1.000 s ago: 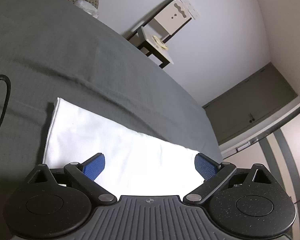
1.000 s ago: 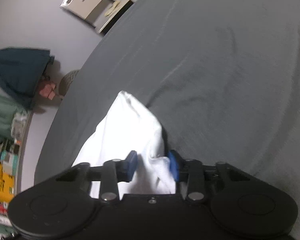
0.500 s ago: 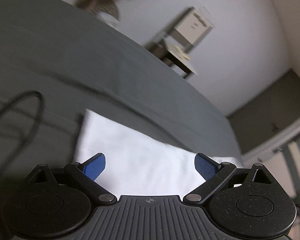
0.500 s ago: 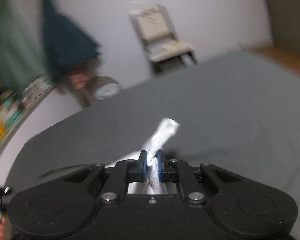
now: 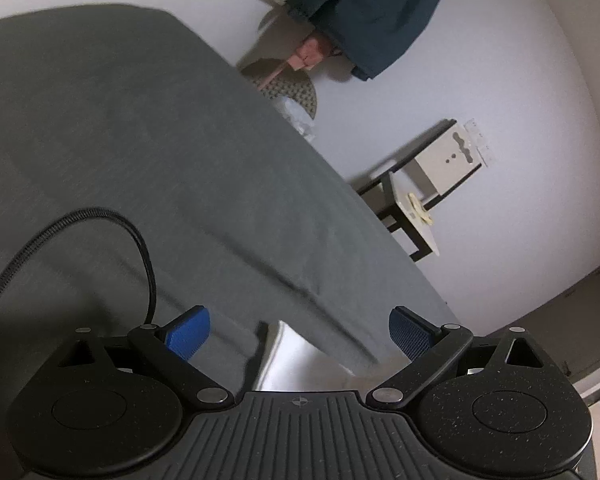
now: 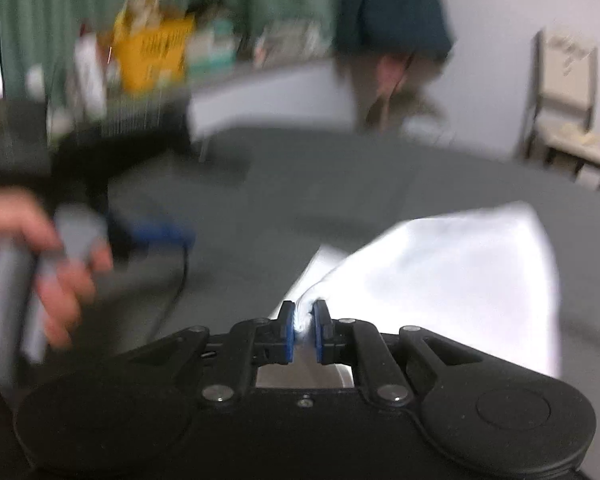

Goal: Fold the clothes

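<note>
Right wrist view, blurred by motion: the right gripper (image 6: 303, 326) has its two blue pads pinched together on a bunched edge of a white garment (image 6: 452, 276). From that pinch the cloth fans out to the right and away, lying across a grey bedspread (image 6: 340, 184), with a thinner layer showing beneath its near edge. At the left of this view a person's hand (image 6: 40, 264) holds the grey handle of the other tool.

Left wrist view, sharper: the left gripper (image 5: 300, 330) has its blue pads spread wide apart with nothing between them. Only a small corner of the white cloth (image 5: 296, 356) shows low between them, close to the gripper body, lying on the grey cover (image 5: 140, 140). A black braided cable (image 5: 100, 216) loops over the cover to the left.

The garment looks light, thin and completely limp. It bunches where it is pinched and sags elsewhere, so one hold will not keep an edge straight. It should not slip much from the textured pads, and nothing about it is fragile. I judge the best second hold to be a free corner or hem on the opposite side, taken through all layers at once, so the fold stays square.
</note>
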